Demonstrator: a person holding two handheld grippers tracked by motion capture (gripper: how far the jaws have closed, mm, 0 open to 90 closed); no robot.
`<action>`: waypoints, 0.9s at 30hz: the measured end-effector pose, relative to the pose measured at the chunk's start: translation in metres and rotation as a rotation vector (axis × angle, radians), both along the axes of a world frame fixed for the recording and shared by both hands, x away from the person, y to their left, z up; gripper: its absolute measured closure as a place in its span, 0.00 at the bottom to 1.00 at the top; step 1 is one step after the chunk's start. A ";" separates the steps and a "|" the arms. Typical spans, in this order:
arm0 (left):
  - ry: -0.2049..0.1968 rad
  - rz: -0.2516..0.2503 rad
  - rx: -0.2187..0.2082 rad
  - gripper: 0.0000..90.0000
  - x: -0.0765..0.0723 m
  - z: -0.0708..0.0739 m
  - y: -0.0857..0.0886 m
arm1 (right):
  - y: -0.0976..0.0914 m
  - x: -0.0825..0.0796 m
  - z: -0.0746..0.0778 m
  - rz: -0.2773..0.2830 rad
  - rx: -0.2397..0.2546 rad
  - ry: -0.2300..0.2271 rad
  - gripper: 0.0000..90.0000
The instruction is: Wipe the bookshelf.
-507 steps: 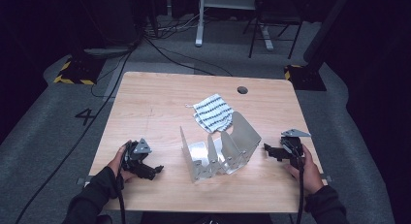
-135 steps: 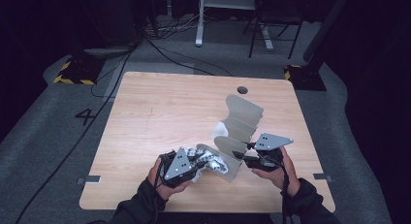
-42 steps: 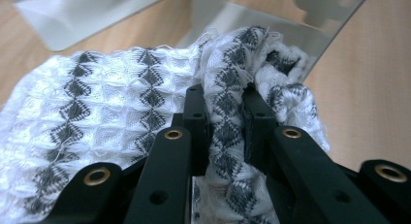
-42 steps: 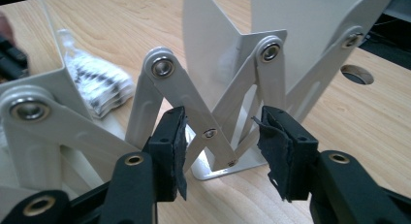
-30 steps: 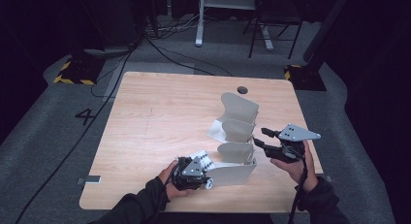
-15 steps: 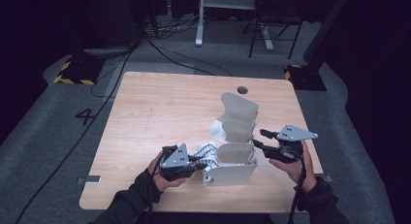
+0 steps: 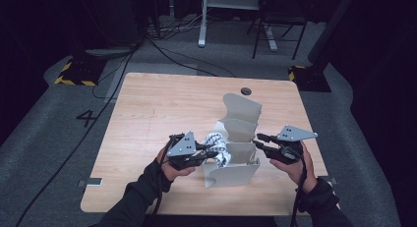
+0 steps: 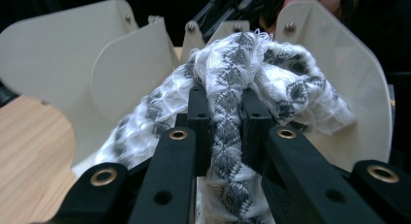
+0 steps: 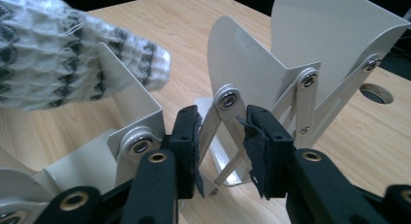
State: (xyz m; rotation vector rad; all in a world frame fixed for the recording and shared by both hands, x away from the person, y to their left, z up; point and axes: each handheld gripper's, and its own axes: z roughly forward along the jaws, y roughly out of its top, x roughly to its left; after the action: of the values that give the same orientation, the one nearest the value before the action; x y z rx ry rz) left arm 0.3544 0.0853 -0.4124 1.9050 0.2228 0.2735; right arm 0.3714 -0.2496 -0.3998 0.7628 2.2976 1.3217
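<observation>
Left gripper point(image 8: 225, 122) (clamped) on cloth point(image 8: 242, 73)

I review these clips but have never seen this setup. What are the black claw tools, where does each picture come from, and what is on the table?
A person holds a two-jaw gripper in each hand. The high view looks down on the wooden table; the other two pictures come from cameras riding on each gripper. On the table stands a beige hinged metal rack of tiered trays. The left gripper is shut on a white-and-grey patterned cloth, held at the rack. The right gripper has its jaws on either side of a hinge strip; they have just been closing.
</observation>
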 end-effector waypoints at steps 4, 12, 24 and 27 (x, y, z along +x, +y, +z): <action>-0.005 -0.035 0.003 0.88 0.006 0.005 -0.009 | 0.002 0.003 0.000 0.024 -0.001 -0.005 0.77; 0.076 -0.031 0.093 0.89 0.015 -0.019 -0.018 | 0.006 0.007 -0.001 0.028 -0.014 -0.008 0.80; 0.222 -0.010 0.311 0.87 0.024 -0.080 -0.025 | 0.012 0.010 -0.005 0.028 -0.042 -0.020 0.84; 0.228 0.028 0.349 0.79 0.026 -0.083 -0.024 | 0.012 0.009 -0.004 0.018 -0.041 -0.020 0.81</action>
State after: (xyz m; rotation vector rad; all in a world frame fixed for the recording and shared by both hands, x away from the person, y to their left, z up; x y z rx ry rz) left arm 0.3802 0.0614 -0.4958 2.2822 0.3741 0.1172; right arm 0.3799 -0.2376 -0.4041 0.7141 2.3129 1.2807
